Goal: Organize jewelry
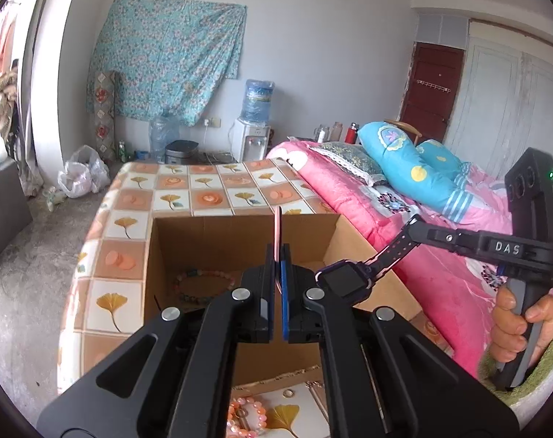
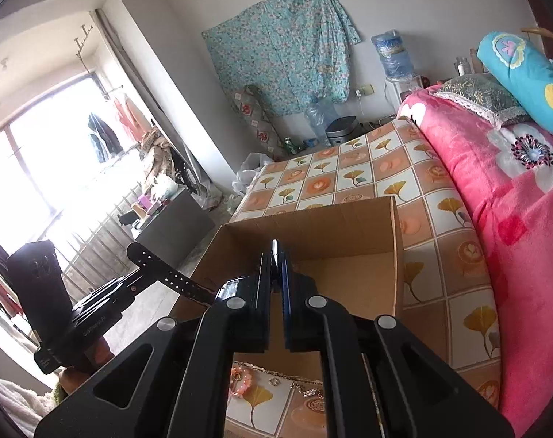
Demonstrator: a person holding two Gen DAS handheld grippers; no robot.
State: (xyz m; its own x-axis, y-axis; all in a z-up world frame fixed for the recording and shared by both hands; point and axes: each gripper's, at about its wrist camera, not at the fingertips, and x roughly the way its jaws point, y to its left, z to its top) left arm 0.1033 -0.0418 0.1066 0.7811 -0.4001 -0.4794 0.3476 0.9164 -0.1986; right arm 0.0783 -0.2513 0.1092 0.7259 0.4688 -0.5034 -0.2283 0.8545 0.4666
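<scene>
A smartwatch (image 1: pixel 340 277) with a dark face and a perforated black strap lined in pink hangs stretched between both grippers, above the open cardboard box (image 1: pixel 334 241). My left gripper (image 1: pixel 276 252) is shut on one strap end, which shows edge-on as a pink strip between the pads. My right gripper (image 1: pixel 417 228), held by a hand at the right, pinches the other end. In the right wrist view the right gripper (image 2: pixel 276 255) is shut on the strap, the watch (image 2: pixel 232 288) lies just left of it, and the left gripper (image 2: pixel 145 273) holds the far strap end.
A pastel bead bracelet (image 1: pixel 203 286) lies on the box floor. An orange bead bracelet (image 1: pixel 245 416), a ring (image 1: pixel 287 393) and a chain (image 2: pixel 307 391) lie on the patterned tablecloth (image 1: pixel 123 255) in front of the box. A pink-blanketed bed (image 1: pixel 433 273) borders the table's right side.
</scene>
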